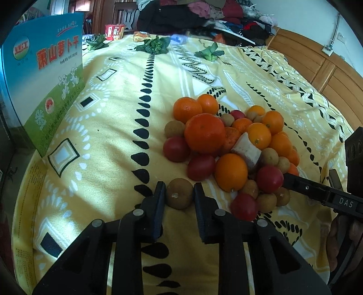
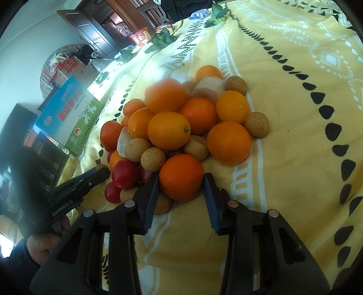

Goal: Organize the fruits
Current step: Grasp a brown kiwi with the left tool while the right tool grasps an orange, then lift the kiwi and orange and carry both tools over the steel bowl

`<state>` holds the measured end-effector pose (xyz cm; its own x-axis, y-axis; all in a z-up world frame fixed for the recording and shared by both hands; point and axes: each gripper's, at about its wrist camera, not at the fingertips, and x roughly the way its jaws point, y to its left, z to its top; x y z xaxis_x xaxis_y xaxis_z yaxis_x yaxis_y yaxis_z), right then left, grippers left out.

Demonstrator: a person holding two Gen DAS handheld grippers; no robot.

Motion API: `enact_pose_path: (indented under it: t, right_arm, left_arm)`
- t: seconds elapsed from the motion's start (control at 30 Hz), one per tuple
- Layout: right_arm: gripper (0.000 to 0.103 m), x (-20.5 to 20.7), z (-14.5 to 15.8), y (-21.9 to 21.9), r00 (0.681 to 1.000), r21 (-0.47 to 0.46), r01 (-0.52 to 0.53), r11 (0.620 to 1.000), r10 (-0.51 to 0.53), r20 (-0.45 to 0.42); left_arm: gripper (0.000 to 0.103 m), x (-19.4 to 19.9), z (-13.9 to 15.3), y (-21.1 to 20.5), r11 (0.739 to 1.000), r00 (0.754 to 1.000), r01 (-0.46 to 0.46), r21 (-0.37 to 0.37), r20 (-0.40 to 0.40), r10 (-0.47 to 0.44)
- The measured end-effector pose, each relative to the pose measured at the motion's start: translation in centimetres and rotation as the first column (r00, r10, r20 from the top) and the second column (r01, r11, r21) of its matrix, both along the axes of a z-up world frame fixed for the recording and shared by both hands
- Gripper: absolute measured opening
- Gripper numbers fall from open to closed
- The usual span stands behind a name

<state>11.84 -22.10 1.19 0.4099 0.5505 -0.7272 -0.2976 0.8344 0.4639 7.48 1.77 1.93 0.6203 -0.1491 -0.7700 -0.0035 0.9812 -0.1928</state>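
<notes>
A heap of fruit (image 1: 226,145) lies on a yellow patterned cloth (image 1: 102,140): oranges, small red fruits, brown longans and a pale cut chunk (image 1: 246,148). At the heap's near left edge my left gripper (image 1: 179,188) is shut on a single brown longan (image 1: 179,195), a pad against each side. In the right wrist view my right gripper (image 2: 181,180) is shut on an orange (image 2: 181,177) at the heap's near edge. One of the right gripper's fingers (image 1: 301,185) reaches into the heap from the right, beside a red fruit (image 1: 270,179). The left gripper's fingers (image 2: 90,179) show at the heap's left.
A blue and green printed carton (image 1: 50,74) stands at the cloth's left edge. Leafy greens (image 1: 156,45) and a red snack cup (image 1: 114,31) lie at the far end, before a pile of clothes (image 1: 192,13). Wooden cabinets (image 1: 329,74) run along the right. A hand (image 2: 43,242) holds the left gripper.
</notes>
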Motion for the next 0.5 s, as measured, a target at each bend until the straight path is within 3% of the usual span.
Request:
enact_pose_path:
  t: [0.13, 0.27, 0.5]
  right_arm:
    - [0.038, -1.2, 2.0, 0.1, 0.997, -0.045, 0.019, 0.999, -0.016, 0.069]
    - [0.038, -2.8, 6.1, 1.1, 0.981, -0.140, 0.062, 0.988, -0.034, 0.193]
    - [0.038, -4.5, 14.5, 4.9, 0.918, -0.229, 0.085, 0.970, 0.013, 0.396]
  left_arm:
    - [0.025, -1.3, 2.7, -0.4, 1.000, 0.998, -0.004, 0.026, 0.066, 0.003]
    - [0.025, -2.3, 7.3, 0.2, 0.998, 0.987, -0.057, 0.025, 0.149, 0.053]
    - [0.025, -4.1, 16.4, 2.7, 0.993, 0.953, -0.110, 0.039, 0.287, 0.094]
